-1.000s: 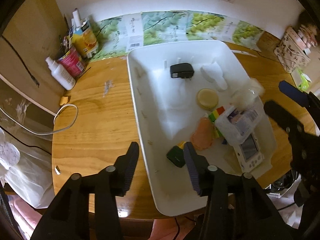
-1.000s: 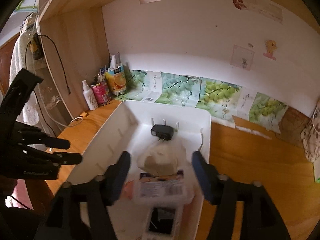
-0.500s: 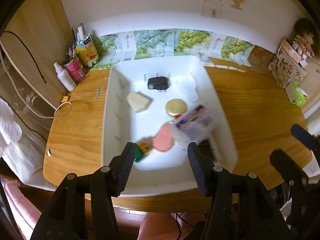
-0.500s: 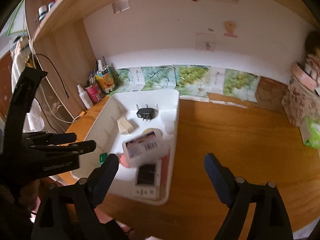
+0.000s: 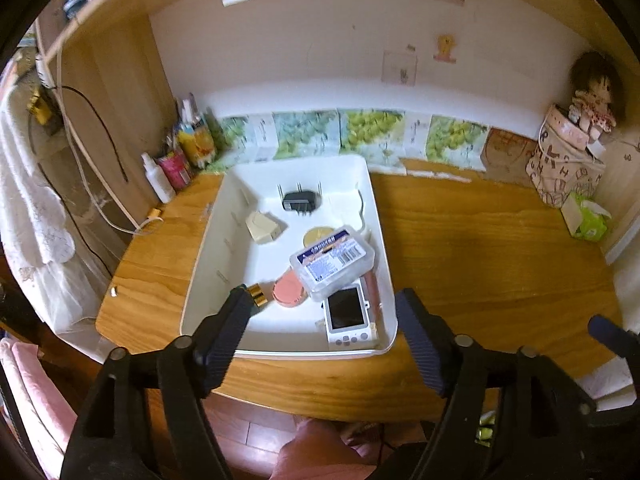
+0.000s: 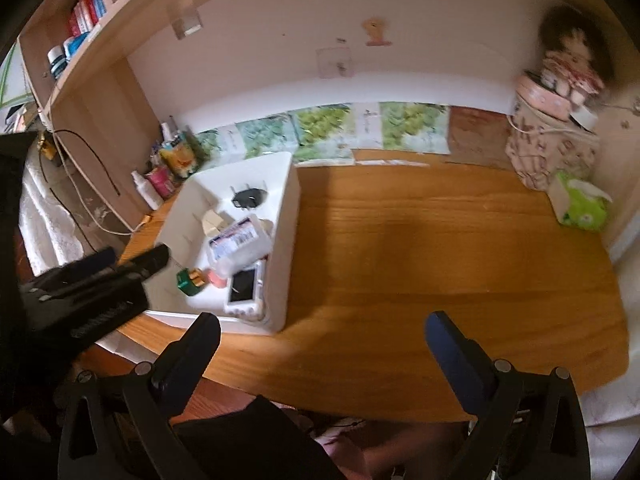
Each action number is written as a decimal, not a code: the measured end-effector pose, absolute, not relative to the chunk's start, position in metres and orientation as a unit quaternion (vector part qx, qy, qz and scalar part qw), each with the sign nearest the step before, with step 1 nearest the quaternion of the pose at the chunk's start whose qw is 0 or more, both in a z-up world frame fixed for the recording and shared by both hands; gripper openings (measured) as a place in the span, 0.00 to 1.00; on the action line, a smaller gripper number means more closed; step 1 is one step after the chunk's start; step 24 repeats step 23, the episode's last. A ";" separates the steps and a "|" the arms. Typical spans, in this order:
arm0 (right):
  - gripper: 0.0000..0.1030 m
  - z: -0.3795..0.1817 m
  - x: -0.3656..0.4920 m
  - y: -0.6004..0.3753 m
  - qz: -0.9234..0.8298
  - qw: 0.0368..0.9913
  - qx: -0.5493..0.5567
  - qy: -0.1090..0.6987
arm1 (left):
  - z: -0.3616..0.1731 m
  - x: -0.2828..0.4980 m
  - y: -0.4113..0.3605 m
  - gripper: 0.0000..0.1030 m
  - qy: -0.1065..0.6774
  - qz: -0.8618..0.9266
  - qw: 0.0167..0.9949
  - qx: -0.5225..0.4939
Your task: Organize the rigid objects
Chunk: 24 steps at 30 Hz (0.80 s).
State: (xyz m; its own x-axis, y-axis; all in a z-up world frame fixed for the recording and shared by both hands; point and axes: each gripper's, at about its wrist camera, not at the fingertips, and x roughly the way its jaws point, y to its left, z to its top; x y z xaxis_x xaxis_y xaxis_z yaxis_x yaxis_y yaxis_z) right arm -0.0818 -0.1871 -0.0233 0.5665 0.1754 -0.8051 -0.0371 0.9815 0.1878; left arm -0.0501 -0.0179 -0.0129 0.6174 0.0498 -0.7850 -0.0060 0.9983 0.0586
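White tray (image 5: 192,280) on left part of wood surface (image 5: 480,248), holds black charger (image 5: 299,202), labeled box (image 5: 332,262) atop white camera (image 5: 347,317). Left claw (image 5: 322,330) jaws opening, nothing btwn. Right claw (image 6: 322,354) jaws opening wide, empty, over bare surface.

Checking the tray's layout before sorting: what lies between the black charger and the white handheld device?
In the left wrist view, between the black charger and the white handheld device lie a gold round disc and the clear labelled box.

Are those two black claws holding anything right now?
No. The left gripper and right gripper are both empty, fingers opening; everything lies in the white bin.
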 end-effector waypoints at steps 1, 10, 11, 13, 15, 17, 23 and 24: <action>0.99 -0.024 -0.083 -0.189 0.059 0.881 0.076 0.462 | -0.010 -0.053 -0.020 0.84 0.431 0.018 0.902 0.028; 0.99 -0.021 -0.088 -0.195 0.044 0.893 0.060 0.444 | -0.006 -0.070 -0.027 0.89 0.409 0.017 0.912 0.036; 0.99 -0.020 -0.088 -0.194 0.044 0.895 0.056 0.441 | -0.005 -0.070 -0.027 0.89 0.407 0.018 0.913 0.034; 0.99 -0.016 -0.089 -0.193 0.041 0.899 0.048 0.433 | -0.005 -0.071 -0.028 0.89 0.403 0.019 0.915 0.035; 1.00 -0.011 -0.090 -0.193 0.031 0.908 0.041 0.417 | -0.005 -0.071 -0.029 0.89 0.401 0.020 0.915 0.036; 1.00 -0.005 -0.092 -0.193 0.022 0.916 0.035 0.399 | -0.005 -0.072 -0.029 0.89 0.401 0.022 0.915 0.033; 1.00 -0.001 -0.090 -0.189 0.031 0.920 0.030 0.388 | -0.002 -0.071 -0.028 0.89 0.391 0.024 0.919 0.032; 1.00 -0.001 -0.090 -0.189 0.031 0.920 0.030 0.388 | -0.002 -0.071 -0.028 0.89 0.391 0.024 0.919 0.032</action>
